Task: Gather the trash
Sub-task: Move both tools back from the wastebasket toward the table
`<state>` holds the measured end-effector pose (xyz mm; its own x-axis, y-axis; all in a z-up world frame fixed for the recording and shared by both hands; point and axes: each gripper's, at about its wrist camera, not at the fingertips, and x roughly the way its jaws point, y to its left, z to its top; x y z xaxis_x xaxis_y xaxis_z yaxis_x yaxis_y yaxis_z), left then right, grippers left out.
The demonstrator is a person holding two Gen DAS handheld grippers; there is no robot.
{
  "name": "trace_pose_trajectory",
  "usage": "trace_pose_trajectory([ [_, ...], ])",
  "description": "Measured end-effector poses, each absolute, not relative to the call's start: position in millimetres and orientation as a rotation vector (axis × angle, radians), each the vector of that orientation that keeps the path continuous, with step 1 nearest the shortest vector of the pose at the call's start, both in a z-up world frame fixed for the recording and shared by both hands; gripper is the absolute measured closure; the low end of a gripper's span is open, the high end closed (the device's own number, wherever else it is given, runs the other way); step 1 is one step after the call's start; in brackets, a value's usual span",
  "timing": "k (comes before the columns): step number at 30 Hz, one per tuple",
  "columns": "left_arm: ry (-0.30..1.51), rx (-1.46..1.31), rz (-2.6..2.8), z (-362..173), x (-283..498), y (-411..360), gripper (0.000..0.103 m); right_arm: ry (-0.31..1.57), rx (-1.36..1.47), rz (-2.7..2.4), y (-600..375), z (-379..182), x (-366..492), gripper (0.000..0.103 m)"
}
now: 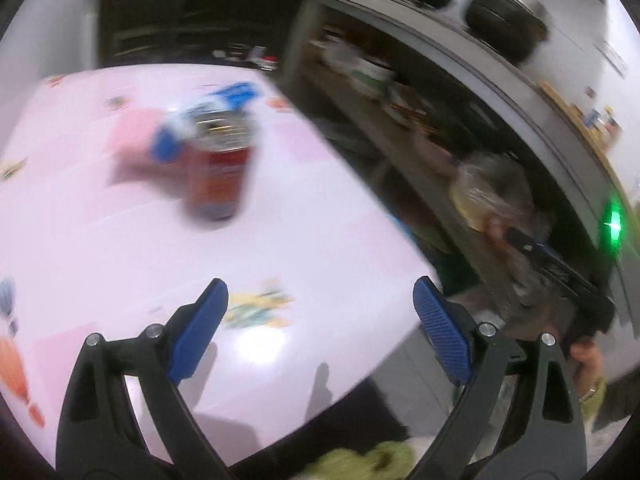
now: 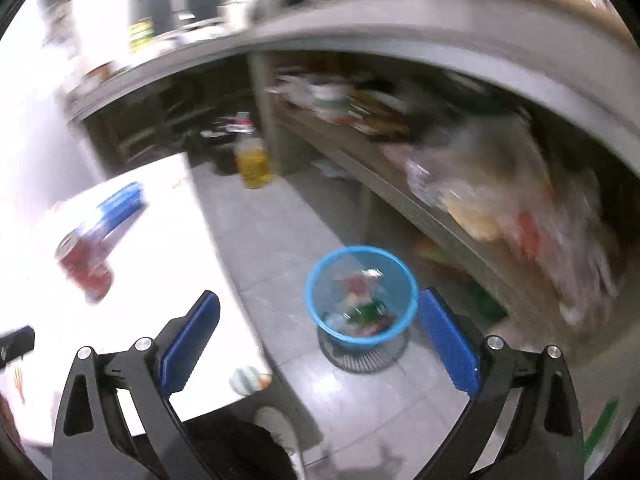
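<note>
A red drink can (image 1: 220, 168) stands upright on the pink table (image 1: 120, 240), with a blue and white wrapper (image 1: 224, 100) lying just behind it. My left gripper (image 1: 320, 300) hangs open over the table's near right part, well short of the can, nothing between its blue pads. My right gripper (image 2: 320, 316) is open and empty above the floor, over a blue mesh bin (image 2: 360, 296) that holds several scraps. From the right wrist the same can (image 2: 86, 264) and wrapper (image 2: 118, 208) show at the left on the table (image 2: 168, 240).
A long counter with an open shelf (image 2: 360, 152) crammed with dishes and plastic bags runs along the right. A yellow bottle (image 2: 254, 162) stands on the tiled floor. A dark pot (image 1: 508, 16) sits on the counter. A pink paper (image 1: 132, 136) lies left of the can.
</note>
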<state>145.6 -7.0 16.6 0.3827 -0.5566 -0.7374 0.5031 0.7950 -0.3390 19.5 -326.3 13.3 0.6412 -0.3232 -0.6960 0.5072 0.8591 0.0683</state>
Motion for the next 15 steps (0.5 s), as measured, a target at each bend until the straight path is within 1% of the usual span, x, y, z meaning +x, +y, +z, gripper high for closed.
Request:
trace_pose_trajectory([
  [4, 0.937, -0.109, -0.553, 8, 147, 38, 0.012, 0.709, 0.176, -0.315, -284, 20, 41, 0.007],
  [11, 0.932, -0.142, -0.393, -5, 159, 95, 0.009, 0.732, 0.216, 0.059, -223, 23, 104, 0.007],
  [15, 0.916, -0.194, -0.363, -5, 165, 117, 0.009, 0.744, 0.179, 0.180, -190, 18, 150, 0.007],
])
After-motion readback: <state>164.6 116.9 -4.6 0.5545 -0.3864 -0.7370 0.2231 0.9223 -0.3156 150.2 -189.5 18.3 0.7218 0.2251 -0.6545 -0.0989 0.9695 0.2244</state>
